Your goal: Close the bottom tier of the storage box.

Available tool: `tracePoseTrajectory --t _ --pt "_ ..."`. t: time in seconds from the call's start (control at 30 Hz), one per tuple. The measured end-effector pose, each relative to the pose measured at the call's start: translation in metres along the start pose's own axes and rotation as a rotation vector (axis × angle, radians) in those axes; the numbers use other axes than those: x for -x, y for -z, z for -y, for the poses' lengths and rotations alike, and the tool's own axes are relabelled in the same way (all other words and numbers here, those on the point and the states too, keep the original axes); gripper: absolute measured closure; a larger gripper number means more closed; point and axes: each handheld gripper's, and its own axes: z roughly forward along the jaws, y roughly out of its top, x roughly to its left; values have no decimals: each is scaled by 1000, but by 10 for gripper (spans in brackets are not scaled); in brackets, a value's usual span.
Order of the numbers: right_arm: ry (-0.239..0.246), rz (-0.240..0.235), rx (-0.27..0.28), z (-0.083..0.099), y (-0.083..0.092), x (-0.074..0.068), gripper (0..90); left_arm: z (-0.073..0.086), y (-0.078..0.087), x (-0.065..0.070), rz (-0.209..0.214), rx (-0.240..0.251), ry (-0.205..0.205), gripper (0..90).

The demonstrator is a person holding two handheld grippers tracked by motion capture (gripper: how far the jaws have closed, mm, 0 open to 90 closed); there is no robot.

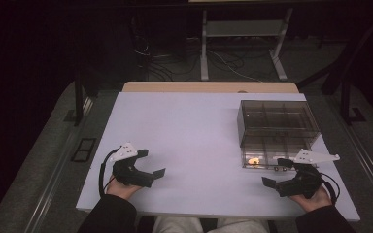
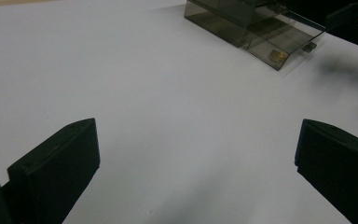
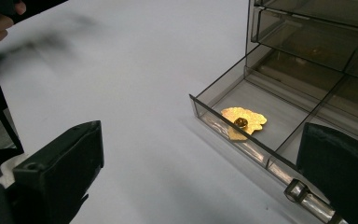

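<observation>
A smoky see-through drawer box [image 1: 277,116] stands at the table's right side. Its bottom drawer [image 1: 291,151] is pulled out toward me, and a small flat gold piece [image 1: 254,160] lies in the drawer's left compartment. In the right gripper view the gold piece [image 3: 244,122] rests just behind the drawer's front wall [image 3: 214,122]. My right gripper [image 1: 275,172] is open beside the drawer front, holding nothing. My left gripper [image 1: 152,162] is open over bare table at the front left. The left gripper view has the box [image 2: 242,18] far off, with wide-apart jaws.
The white table [image 1: 189,131] has bare room between the two grippers. A metal drawer handle [image 3: 307,198] lies close to my right gripper's jaw. Behind the table are a desk frame [image 1: 243,43] and floor cables [image 1: 160,63].
</observation>
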Motion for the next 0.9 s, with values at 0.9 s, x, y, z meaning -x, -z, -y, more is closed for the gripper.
tracePoseTrajectory --t 0.9 --pt "-34 -56 -133 -14 12 25 196 2 -7 2 19 -53 -32 0"
